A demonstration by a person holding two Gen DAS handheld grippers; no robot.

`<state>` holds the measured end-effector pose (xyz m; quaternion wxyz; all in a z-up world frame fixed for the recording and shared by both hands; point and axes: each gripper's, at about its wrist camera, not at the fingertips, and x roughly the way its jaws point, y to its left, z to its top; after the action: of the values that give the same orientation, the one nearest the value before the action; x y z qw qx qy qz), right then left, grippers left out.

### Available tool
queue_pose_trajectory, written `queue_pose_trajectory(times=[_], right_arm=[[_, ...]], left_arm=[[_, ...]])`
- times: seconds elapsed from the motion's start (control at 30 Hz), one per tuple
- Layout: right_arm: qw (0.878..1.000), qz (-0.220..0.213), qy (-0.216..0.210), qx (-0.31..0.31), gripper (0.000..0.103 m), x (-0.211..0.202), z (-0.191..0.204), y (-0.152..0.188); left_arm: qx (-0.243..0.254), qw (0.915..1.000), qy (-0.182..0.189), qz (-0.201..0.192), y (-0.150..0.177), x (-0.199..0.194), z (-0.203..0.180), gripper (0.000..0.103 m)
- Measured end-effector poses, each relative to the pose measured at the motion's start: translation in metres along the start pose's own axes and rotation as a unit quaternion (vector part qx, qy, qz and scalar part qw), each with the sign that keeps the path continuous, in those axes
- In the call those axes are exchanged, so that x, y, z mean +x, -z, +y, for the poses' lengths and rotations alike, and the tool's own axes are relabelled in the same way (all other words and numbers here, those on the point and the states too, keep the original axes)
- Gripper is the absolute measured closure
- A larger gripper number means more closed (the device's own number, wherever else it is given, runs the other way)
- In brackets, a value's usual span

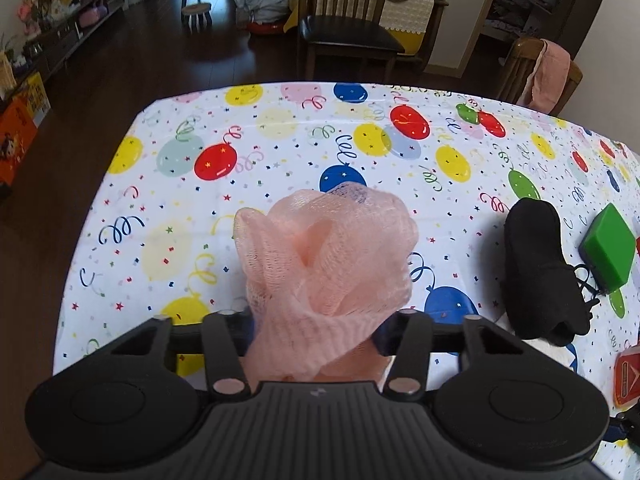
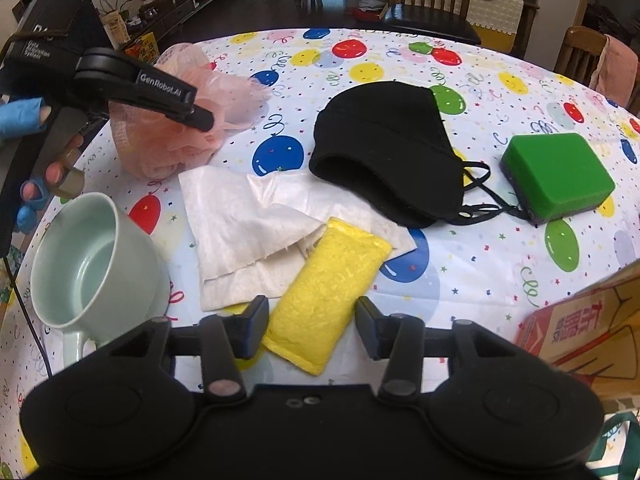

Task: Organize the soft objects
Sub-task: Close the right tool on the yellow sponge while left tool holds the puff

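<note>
Left hand-held gripper (image 1: 320, 332) clamps the pink bath pouf (image 1: 324, 256) above the table; right hand-held gripper (image 2: 312, 328) gapes over the yellow sponge (image 2: 328, 296).

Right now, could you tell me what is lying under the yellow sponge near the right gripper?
The yellow sponge rests with its far end on a crumpled white cloth, its near end on the balloon tablecloth between the open right gripper's fingers. Anything beneath its middle is hidden.

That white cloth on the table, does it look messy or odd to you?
Yes. The white cloth lies crumpled and half-folded, one edge tucked under the yellow sponge. Beside it, the pale green mug is tilted, not upright. Nothing looks spilled.
</note>
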<state>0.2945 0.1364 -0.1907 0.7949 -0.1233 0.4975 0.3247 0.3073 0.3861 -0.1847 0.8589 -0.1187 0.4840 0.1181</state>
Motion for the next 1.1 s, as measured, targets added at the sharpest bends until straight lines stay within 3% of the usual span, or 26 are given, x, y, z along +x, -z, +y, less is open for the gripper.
queue_pose_trajectory(times=[0.03,0.1,0.13,0.2,0.27,0.3,0.37,0.47,0.77,0.87,1.1], right_arm=[[1.000,-0.007,0.005,-0.003,0.069,-0.003,0.000,0.001],[1.000,-0.015,0.014,-0.007,0.096,-0.008,0.000,0.000],[1.000,-0.011,0.009,-0.008,0.103,-0.008,-0.001,-0.001],[1.000,0.000,0.004,-0.004,0.103,-0.008,-0.002,0.000],[1.000,0.000,0.006,-0.005,0.096,-0.008,-0.001,0.001],[1.000,-0.002,0.007,0.000,0.084,-0.008,-0.002,0.001],[1.000,-0.002,0.002,0.023,0.071,-0.007,-0.006,0.002],[0.999,0.003,-0.003,0.040,0.063,-0.004,-0.007,0.002],[0.999,0.015,0.038,0.035,0.052,0.016,0.010,-0.008],[0.998,0.018,0.056,0.010,0.054,0.018,0.017,-0.008],[0.998,0.010,0.053,-0.009,0.062,0.009,0.013,0.000]], left_arm=[[0.002,1.0000,-0.003,-0.003,0.000,-0.002,-0.001,0.060],[0.003,0.9999,-0.007,-0.011,0.001,-0.006,-0.002,0.061],[0.002,0.9999,-0.008,-0.013,0.001,-0.008,-0.002,0.062],[-0.002,0.9999,-0.006,-0.015,0.002,-0.012,-0.001,0.062],[-0.006,0.9999,-0.004,-0.014,0.004,-0.014,0.000,0.062],[-0.007,0.9998,-0.005,-0.016,0.005,-0.016,0.000,0.062],[-0.009,0.9998,-0.006,-0.018,0.006,-0.020,0.001,0.062],[-0.014,0.9997,-0.008,-0.021,0.009,-0.025,0.004,0.062],[-0.034,0.9991,-0.012,-0.021,0.018,-0.033,0.015,0.062],[-0.031,0.9992,-0.012,-0.022,0.020,-0.034,0.015,0.062],[-0.033,0.9991,-0.016,-0.023,0.022,-0.035,0.018,0.062]])
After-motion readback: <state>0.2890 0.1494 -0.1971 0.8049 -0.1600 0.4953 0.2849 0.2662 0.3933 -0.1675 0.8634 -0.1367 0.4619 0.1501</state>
